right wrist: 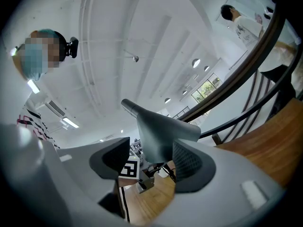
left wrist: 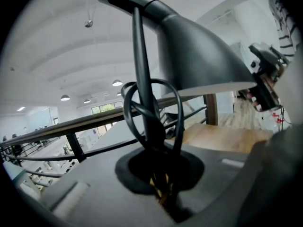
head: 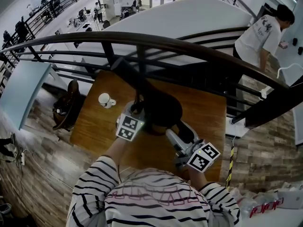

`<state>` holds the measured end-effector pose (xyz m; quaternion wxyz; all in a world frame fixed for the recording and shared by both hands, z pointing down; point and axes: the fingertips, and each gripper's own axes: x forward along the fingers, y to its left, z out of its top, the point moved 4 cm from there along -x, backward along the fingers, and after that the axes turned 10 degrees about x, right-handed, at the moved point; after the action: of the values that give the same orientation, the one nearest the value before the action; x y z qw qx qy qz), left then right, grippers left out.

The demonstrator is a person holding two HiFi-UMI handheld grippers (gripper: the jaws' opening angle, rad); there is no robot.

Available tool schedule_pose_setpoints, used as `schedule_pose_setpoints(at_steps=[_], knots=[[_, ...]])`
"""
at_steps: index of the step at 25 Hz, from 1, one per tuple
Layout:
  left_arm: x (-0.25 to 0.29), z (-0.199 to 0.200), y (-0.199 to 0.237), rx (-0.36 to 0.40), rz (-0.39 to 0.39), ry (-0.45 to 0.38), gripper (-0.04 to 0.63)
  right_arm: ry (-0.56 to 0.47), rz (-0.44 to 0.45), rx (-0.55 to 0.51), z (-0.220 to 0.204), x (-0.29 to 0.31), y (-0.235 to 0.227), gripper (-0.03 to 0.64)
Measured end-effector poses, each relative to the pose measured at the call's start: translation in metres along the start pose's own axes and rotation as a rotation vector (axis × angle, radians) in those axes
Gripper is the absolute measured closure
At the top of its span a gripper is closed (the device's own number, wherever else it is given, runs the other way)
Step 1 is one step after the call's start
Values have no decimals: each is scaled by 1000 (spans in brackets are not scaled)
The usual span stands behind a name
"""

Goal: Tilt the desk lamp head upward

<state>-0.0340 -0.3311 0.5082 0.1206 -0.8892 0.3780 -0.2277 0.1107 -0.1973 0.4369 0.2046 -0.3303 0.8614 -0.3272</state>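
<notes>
Lamp head [right wrist: 161, 134] between spread right gripper [right wrist: 150, 163] fingers, left gripper [left wrist: 160, 176] fingers pinching stem [left wrist: 143, 79]

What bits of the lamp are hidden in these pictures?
Lamp base: head view, under the dark cone-shaped lamp head; left gripper view, behind the left gripper.
Bulb: no view looks up inside the lamp head.
Small white mug's contents: head view, too small.
</notes>
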Motion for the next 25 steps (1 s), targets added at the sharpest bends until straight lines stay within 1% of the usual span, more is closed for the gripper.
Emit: schedule_pose_setpoints(at_steps=[6,16,20,25], knots=[[-7,-7,2,-13,8,-11,547,-5,-17,1,-2,1,-5,348],[-12,-7,1,-40,9,-34,563,3,-73,3,-6,-7,-16,348],[-10,-8,1,-42,11,-46,568,26,-98,-1,-11,-7,-26,347],[-9,-8,-1,-43,20,-56,570,38,-55,34,-17,-2,-30,345]])
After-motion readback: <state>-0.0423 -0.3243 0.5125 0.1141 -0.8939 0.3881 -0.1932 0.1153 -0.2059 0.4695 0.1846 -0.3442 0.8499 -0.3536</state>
